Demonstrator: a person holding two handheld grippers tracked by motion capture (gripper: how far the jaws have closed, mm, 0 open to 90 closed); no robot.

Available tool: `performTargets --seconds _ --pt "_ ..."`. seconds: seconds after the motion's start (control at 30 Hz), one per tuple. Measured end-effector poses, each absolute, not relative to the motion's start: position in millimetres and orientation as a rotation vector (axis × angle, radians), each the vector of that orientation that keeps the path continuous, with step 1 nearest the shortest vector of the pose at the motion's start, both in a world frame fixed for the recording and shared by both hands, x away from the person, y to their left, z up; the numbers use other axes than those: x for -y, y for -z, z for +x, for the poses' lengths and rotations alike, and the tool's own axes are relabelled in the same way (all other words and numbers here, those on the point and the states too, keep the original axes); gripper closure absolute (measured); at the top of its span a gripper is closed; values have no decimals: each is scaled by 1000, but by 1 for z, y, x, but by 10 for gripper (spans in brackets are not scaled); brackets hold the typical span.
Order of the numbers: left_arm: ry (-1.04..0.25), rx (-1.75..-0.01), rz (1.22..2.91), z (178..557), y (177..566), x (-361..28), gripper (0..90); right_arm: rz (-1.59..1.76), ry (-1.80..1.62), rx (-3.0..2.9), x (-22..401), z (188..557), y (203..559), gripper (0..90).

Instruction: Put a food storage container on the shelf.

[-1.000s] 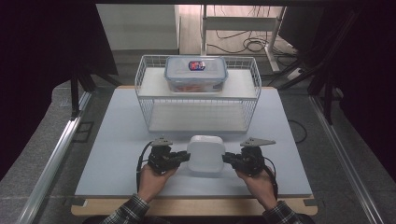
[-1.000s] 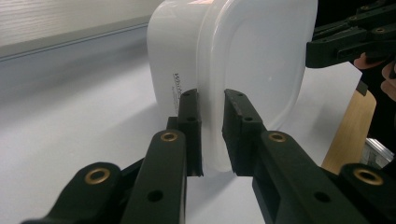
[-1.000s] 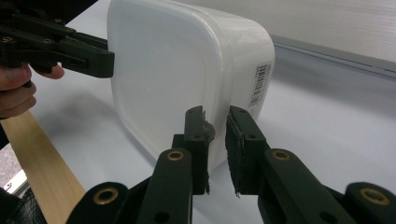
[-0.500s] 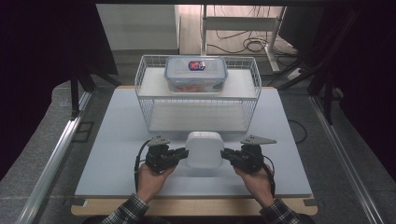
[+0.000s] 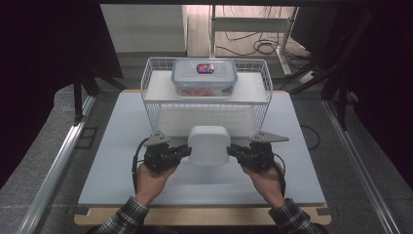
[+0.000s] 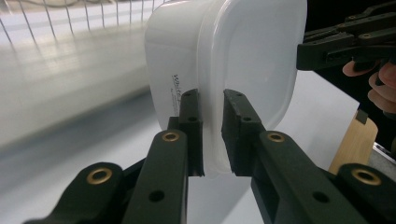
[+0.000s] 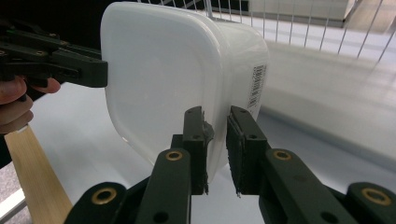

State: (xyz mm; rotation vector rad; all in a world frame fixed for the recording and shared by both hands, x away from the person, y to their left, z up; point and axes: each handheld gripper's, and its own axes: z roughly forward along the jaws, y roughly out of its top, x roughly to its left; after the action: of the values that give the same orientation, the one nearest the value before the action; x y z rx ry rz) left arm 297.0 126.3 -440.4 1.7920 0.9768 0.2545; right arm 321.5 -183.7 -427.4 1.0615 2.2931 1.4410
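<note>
A white plastic container [image 5: 209, 145] with a white lid hangs between my two grippers, just in front of the wire basket. My left gripper [image 5: 184, 151] is shut on the lid's left rim; in the left gripper view the jaws [image 6: 212, 135] pinch that edge of the container [image 6: 243, 60]. On the opposite rim my right gripper [image 5: 233, 148] is shut too, and the right gripper view has its jaws [image 7: 215, 144] clamped on the container [image 7: 159, 70]. A printed label and a barcode show on the container's side walls.
The white wire basket [image 5: 151, 92] stands at the back of the pale table [image 5: 122, 146]. On its upper shelf rests a clear box with a blue-rimmed lid [image 5: 204, 75]. The table's wooden front edge [image 5: 204, 215] runs below the person's hands.
Both grippers have carried the white container away from the person, toward the wire basket and a little higher. Both grips held throughout.
</note>
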Motion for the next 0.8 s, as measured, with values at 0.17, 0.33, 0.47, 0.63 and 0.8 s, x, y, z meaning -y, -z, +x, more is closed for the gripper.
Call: performTargets --seconds 0.17,0.33,0.47,0.63,0.8 --pt "-287 -957 1785 301 423 -129 791 1025 -1455 -2273 181 325 410 777" --pt "-314 -942 1779 305 407 -132 791 999 -1462 -2256 178 331 394 777" --pt "-337 -929 1771 309 393 -134 791 978 -1466 -2243 175 335 379 777" --pt "-372 -911 1763 314 373 -137 791 943 -1477 -2221 172 340 360 777" --pt "-396 -900 1751 318 354 -140 791 920 -1492 -2195 168 345 341 777"
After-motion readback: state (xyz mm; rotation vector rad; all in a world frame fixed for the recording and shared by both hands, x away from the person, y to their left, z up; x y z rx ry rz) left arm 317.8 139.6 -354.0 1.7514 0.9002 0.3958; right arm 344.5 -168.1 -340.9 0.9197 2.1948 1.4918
